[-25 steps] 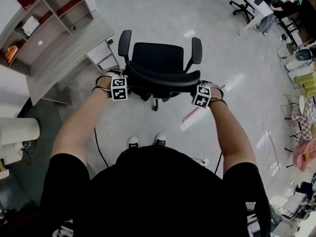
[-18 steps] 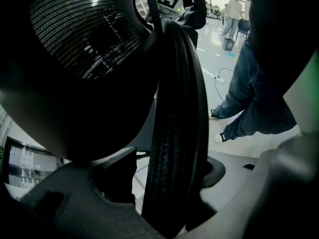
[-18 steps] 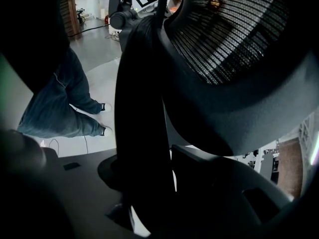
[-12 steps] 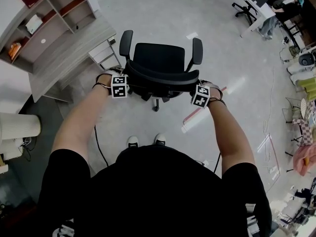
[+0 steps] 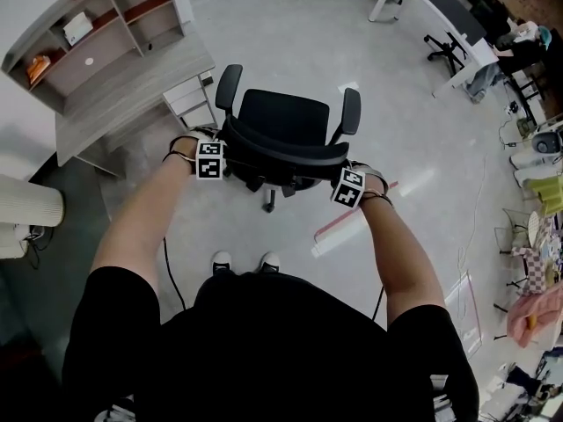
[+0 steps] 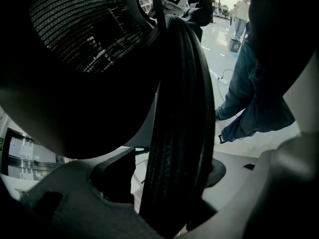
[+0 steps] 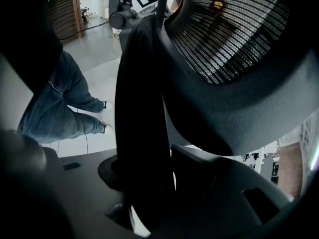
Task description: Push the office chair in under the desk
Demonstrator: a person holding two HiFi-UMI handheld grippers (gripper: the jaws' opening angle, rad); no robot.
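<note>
Head view: the office chair (image 5: 283, 117) stands on the open floor near the grey surface (image 5: 132, 82), not under it, with its seat turned away from the person. The left hand-held gripper (image 5: 211, 158) and the right hand-held gripper (image 5: 349, 185) each clamp one end of the backrest (image 5: 281, 150), its dark rim filling the space between their jaws

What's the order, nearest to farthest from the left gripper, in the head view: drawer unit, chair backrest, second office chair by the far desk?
1. chair backrest: gripped by the left gripper.
2. drawer unit: just ahead, slightly left.
3. second office chair: far off, upper right.
</note>
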